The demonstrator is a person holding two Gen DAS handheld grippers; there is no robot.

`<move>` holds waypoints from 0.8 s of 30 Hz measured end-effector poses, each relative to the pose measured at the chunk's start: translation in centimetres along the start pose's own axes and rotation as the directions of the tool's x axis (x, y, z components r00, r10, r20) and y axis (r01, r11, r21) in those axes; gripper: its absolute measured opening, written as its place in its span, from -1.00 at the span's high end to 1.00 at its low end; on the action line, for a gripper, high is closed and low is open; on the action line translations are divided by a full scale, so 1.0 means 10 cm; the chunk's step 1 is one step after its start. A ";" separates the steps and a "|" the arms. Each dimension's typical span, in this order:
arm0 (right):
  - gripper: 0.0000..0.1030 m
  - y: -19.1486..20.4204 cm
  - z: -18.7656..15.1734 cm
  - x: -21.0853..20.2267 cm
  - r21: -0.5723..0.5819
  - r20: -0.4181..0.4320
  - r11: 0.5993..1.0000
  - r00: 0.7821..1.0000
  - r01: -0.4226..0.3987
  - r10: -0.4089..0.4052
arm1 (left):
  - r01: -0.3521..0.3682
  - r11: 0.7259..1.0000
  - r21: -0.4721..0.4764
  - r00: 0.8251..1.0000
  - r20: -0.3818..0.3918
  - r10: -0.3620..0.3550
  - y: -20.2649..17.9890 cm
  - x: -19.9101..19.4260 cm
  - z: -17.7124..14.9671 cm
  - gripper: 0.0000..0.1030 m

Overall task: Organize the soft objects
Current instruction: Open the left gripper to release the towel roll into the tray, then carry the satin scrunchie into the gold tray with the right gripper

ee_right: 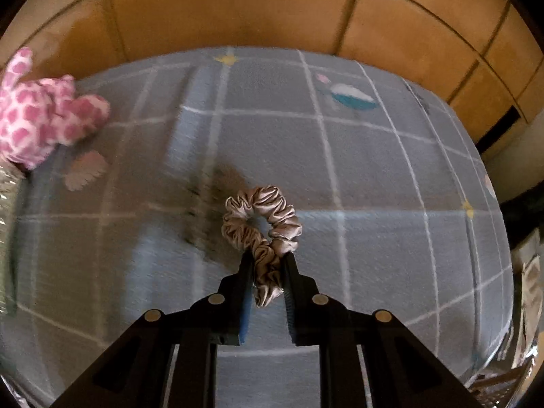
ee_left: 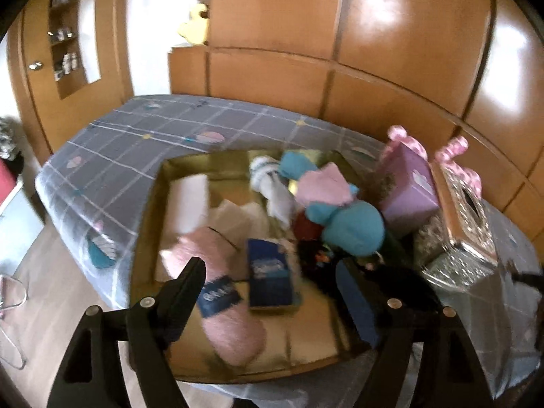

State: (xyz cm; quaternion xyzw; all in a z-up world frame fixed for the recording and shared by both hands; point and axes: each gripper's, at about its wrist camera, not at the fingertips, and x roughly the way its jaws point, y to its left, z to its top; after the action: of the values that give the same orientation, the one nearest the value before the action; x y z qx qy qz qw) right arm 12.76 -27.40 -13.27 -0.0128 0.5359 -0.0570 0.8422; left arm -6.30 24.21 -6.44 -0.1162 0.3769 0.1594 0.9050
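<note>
One scrunchie point(ee_right: 261, 227) pinched by right gripper point(ee_right: 267, 258)

Left wrist: looks forward and down past the wide-spread left tongs point(ee_left: 272, 272) at the gold tray point(ee_left: 149, 204) on the bed point(ee_left: 136, 125), close.
Right wrist: steeply down along the right tongs point(ee_right: 267, 258), nearer the bedsheet.
Shared: bed, wooden wardrobe point(ee_left: 374, 51), pink spotted plush point(ee_right: 37, 112).
</note>
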 end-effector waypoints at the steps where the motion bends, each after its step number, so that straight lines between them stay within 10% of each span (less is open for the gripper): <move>1: 0.70 0.07 0.04 -0.05 -0.007 0.011 1.000 1.000 -0.022 0.022 | 0.011 1.000 0.005 1.000 -0.007 -0.011 -0.04 0.02 -0.02 -0.54; 24: 0.70 1.86 1.09 -1.00 -0.210 0.208 0.934 0.920 -0.289 0.332 | 0.086 0.995 0.042 0.995 -0.047 -0.084 -0.23 -0.01 -0.21 -0.54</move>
State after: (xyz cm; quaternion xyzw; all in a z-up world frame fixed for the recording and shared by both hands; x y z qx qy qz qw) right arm 20.00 -8.27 -1.17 -0.0080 0.4282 0.1268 0.8947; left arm -6.81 21.36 -7.58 -0.1158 0.3954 0.1098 0.9045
